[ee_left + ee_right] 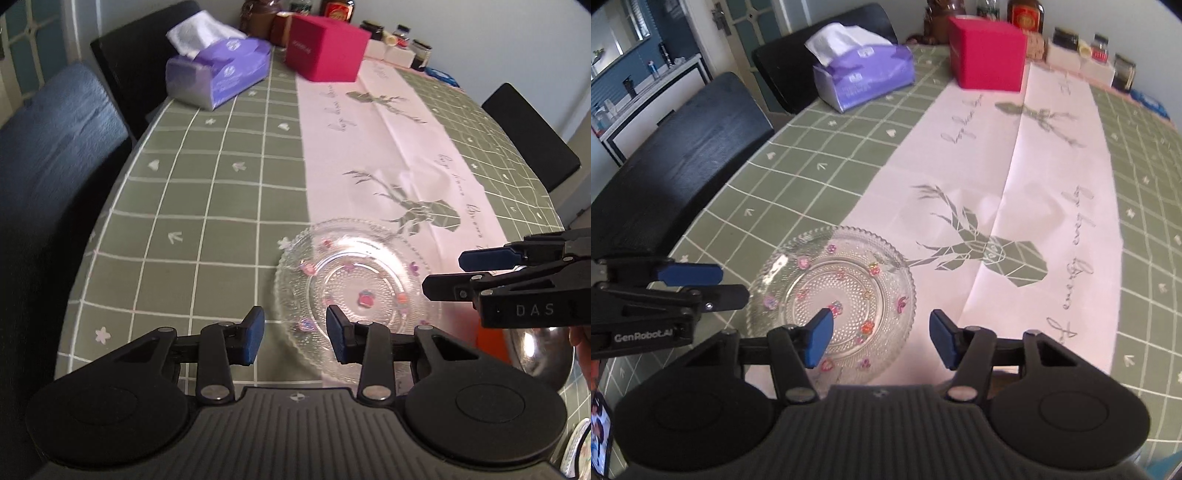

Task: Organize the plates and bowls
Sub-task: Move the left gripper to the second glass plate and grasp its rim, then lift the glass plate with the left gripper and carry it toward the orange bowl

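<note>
I hold both tools tilted steeply down over the near edge of the bench (820, 155). My left hand-held gripper (295, 334) has its jaws partly apart with nothing between the blue pads; its right pad sits over the near-left rim of the plate (354, 291), its left pad over bare cloth. My right hand-held gripper (881, 338) stands a little wider, also with nothing in it; its left pad hangs over the middle of the plate, its right pad over the pale runner (1034, 177). I cannot tell whether either pad touches the glass. From each side the two tools point toward each other across the plate.

The plate is one clear glass dish with small coloured flowers and a beaded rim, lying flat near the near edge, half on the green checked cloth and half on the runner. Just beside it toward the near right corner, a metal bowl (539, 350) shows partly behind my right tool, and the edge of one more patterned dish (580, 450) peeks in at the corner.

At the far end stand one purple tissue pack (864, 77), one pink box (986, 55), and a row of jars (402, 37) by the wall, all well apart from the plate. Two dark chairs (683, 147) line the left edge.
</note>
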{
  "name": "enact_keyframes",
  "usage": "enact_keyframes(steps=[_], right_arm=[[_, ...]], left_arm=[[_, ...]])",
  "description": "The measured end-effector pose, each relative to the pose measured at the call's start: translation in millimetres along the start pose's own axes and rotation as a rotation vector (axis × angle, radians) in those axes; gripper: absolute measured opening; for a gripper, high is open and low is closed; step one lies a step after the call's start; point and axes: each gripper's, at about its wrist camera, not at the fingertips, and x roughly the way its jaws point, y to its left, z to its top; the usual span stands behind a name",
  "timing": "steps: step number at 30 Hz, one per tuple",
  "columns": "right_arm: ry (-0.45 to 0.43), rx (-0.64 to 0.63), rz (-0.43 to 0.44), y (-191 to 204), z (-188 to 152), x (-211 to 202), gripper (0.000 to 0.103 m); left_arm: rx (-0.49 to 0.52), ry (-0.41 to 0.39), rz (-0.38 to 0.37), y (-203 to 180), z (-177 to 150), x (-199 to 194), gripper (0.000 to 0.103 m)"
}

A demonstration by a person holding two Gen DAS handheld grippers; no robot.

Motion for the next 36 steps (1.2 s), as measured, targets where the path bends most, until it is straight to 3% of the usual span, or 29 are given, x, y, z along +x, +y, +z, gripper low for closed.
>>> enact_keyframes(steps=[6, 11, 13, 17, 22, 30, 36], right_arm=[[0.076, 0.065, 0.01, -11, 9, 29, 0.057], [0.121, 0.092, 0.023, -17, 12, 42, 0.055], [0.118, 0.098, 0.028, -18, 13, 43, 0.054], [0.122, 0.125, 0.048, -22, 14, 42, 0.036], [0.101, 0.16, 0.04, -25, 11, 39, 0.018], [0.07, 0.191, 0.047, -24, 9, 33, 0.012], [0.054, 0.185, 0.061, -13, 11, 22, 0.011]], left_arm=[[-0.093, 0.047, -0.038, 21, -3, 24, 0.044], [-0.099, 0.042, -0.063, 23, -3, 29, 0.043], [-0.099, 0.04, -0.07, 22, -3, 29, 0.037], [-0.111, 0.045, -0.106, 21, -3, 31, 0.019], [-0.137, 0.029, -0.096, 19, -6, 31, 0.019], [-0.145, 0.027, -0.032, 16, -8, 24, 0.018], [-0.186, 0.008, -0.033, 23, -10, 8, 0.018]])
